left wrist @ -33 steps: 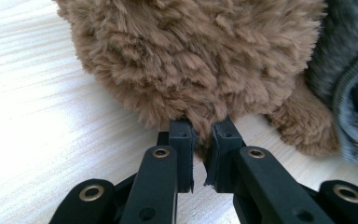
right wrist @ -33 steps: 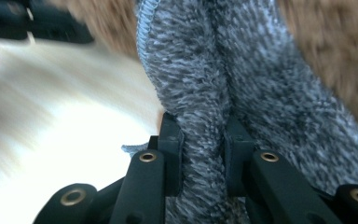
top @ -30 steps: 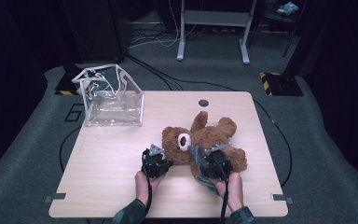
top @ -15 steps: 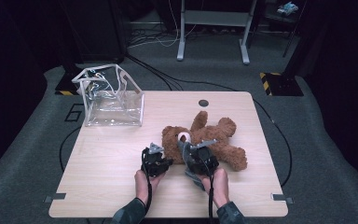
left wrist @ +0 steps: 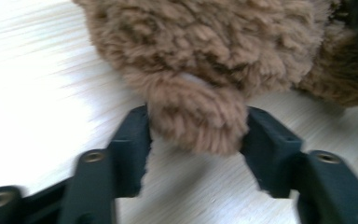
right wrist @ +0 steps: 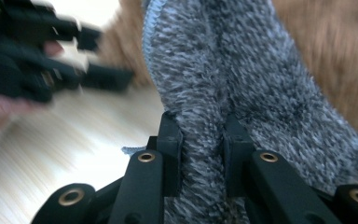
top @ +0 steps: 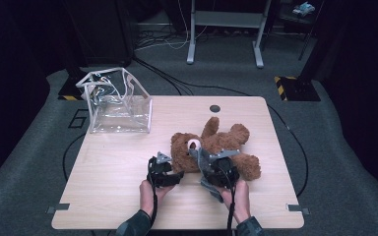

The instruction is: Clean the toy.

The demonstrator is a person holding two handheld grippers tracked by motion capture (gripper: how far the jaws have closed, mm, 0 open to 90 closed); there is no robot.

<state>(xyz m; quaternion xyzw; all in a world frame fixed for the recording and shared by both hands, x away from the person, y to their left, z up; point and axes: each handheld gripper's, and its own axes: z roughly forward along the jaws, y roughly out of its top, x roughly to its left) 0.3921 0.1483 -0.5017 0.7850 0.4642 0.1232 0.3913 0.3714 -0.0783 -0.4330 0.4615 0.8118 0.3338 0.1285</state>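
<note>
- We take the work to be dressing the brown plush teddy bear [top: 216, 147] in a grey knitted garment [right wrist: 242, 93]; judging from how things lie, it is at an early stage, with the garment bunched by the bear's head and not yet around the body.
- The bear lies on its back near the middle of the light wooden table [top: 118, 172], head toward our left gripper, limbs spread; its fur is curly and thick.
- Our right gripper [right wrist: 200, 140] pinches a fold of the grey knit tightly between its jaws, holding it just beside the bear.
- Our left gripper [left wrist: 196, 135] has just been opening its jaws; a rounded brown ear or paw sits between them, and the pads stand at its sides without visibly squeezing it.
- What remains, we judge, is drawing the knit over the bear.
- Well apart, at the table's far left corner, stands a clear plastic bag [top: 118, 105], upright and open.
</note>
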